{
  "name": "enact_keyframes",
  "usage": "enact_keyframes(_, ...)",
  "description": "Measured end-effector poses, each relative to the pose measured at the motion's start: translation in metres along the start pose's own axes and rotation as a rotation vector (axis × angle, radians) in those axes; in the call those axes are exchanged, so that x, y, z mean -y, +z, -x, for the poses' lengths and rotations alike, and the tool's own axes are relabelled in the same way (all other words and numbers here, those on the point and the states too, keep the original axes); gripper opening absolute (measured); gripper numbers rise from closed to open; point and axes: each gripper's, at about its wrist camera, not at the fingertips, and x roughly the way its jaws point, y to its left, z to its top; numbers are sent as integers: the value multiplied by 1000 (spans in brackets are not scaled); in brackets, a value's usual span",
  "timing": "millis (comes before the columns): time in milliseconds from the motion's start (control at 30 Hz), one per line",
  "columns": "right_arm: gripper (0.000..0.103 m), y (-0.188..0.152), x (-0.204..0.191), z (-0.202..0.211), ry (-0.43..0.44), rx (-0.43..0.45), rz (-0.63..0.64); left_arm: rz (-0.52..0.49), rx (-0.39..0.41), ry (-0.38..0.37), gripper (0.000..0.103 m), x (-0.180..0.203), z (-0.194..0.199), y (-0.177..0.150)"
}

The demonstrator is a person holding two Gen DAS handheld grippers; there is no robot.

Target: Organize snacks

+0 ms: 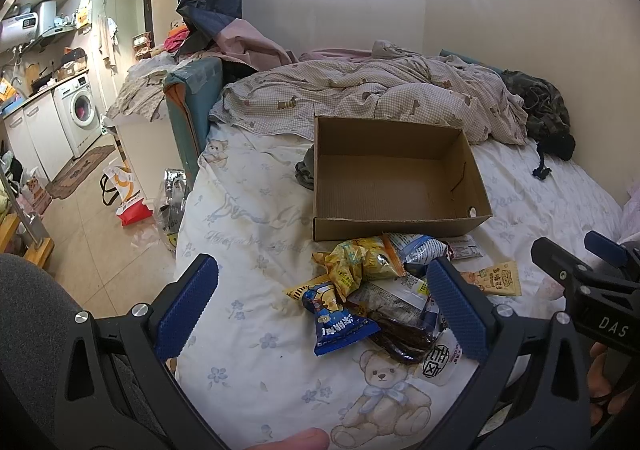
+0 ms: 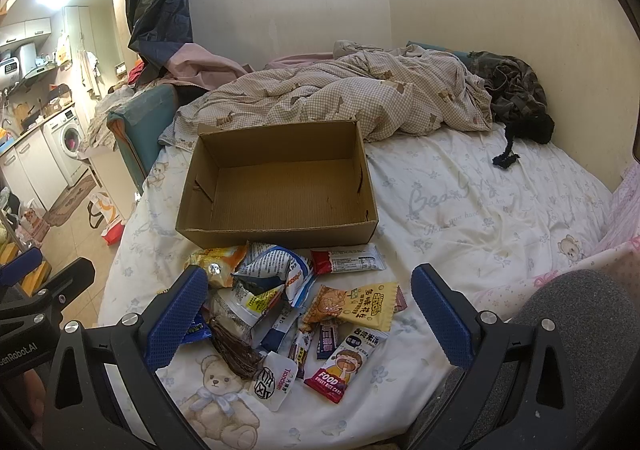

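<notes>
**Bedroom and kitchenette: surrounding items**

White bear-print bedsheet [image 2: 460, 210], the landmark. At its far end: rumpled beige checked quilt [image 2: 340, 98]; beside that, by the wall, dark camouflage garment [image 2: 512, 90]. Off its left edge: teal padded board [image 1: 192, 98], red-and-white paper bag [image 1: 134, 210], white front-loading washing machine [image 1: 80, 110].

Empty cardboard box [image 1: 394, 178] on bed [image 1: 248, 234], snack packets [image 1: 372, 290] beside it

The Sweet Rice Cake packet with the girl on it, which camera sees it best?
The right wrist view. There the Sweet Rice Cake packet lies in plain sight at the near edge of the snack pile, label readable. In the left wrist view I cannot find it; the gripper finger seems to hide that spot.
</notes>
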Motion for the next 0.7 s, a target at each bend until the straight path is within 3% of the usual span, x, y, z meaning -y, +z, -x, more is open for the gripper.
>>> enact_keyframes(700, 103, 1, 0, 0, 0, 0, 1, 2, 3, 4, 103, -1, -2, 1)
